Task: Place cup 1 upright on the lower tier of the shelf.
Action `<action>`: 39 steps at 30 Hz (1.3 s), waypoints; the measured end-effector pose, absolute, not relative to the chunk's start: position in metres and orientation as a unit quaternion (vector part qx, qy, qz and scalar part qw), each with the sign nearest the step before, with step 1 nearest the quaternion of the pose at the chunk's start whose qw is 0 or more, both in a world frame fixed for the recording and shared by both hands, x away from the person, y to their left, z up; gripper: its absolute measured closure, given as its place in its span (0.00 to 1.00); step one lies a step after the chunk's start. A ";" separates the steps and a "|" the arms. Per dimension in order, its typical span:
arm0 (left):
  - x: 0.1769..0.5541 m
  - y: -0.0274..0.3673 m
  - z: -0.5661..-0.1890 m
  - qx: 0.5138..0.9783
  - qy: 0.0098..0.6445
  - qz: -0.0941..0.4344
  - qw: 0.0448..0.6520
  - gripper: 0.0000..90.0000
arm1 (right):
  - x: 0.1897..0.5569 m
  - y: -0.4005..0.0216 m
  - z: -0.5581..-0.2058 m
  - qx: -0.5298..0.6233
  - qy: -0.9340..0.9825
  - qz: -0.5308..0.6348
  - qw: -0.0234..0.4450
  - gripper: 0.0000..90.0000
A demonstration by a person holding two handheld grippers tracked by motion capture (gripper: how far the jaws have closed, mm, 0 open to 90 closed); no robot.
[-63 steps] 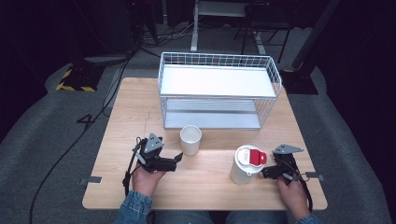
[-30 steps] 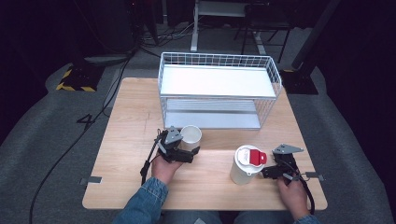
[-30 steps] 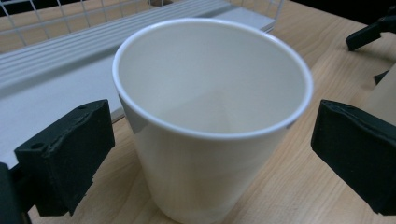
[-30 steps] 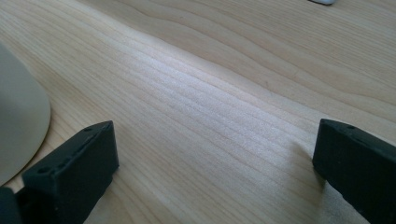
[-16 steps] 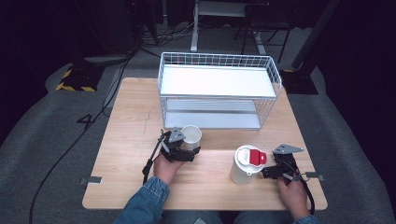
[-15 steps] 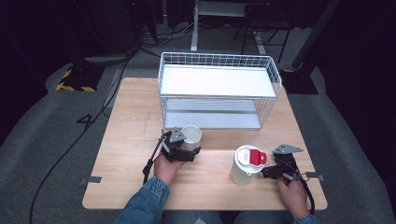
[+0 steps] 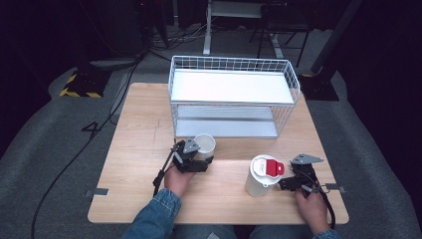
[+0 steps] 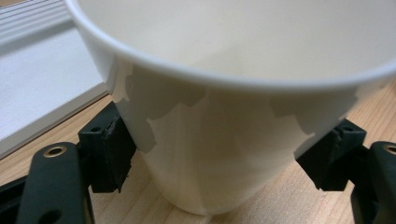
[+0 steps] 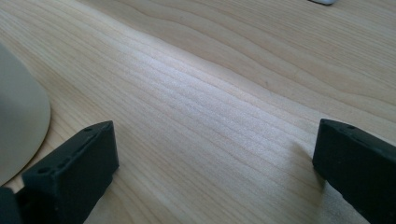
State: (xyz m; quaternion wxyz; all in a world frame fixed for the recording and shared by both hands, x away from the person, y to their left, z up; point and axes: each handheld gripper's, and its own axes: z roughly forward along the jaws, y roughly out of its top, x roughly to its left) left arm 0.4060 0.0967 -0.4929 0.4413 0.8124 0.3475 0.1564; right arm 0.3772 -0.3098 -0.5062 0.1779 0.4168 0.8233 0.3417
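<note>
While my left gripper (image 7: 203, 162) sits low on the table (image 7: 134, 149), its 2 jaws have just been closing, and the left gripper view shows both pads pressed against opposite sides of the white paper cup (image 8: 224, 121), low on its wall. The cup stands upright on the wood with its open mouth up, directly ahead of that gripper and between it and the wire rack (image 7: 234, 94). It is just in front of the rack's lower shelf, near the rack's left front corner. My right gripper (image 7: 284, 183) rests on the table farther from the rack, toward its right end, jaws spread wide with only bare wood between them. The white tumbler with the red lid (image 7: 262, 175) stands just beside that gripper, on the cup's side of it.
</note>
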 end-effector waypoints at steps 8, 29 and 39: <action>0.404 0.095 -0.492 0.814 0.348 0.157 0.438 0.26 | 0.377 -0.310 -0.506 0.417 0.823 0.342 0.178 0.00; 0.397 0.068 -0.453 0.823 0.309 0.177 0.443 0.26 | 0.377 -0.310 -0.506 0.417 0.823 0.342 0.178 0.00; 0.405 0.062 -0.438 0.813 0.312 0.175 0.458 0.26 | 0.377 -0.310 -0.506 0.417 0.823 0.342 0.178 0.00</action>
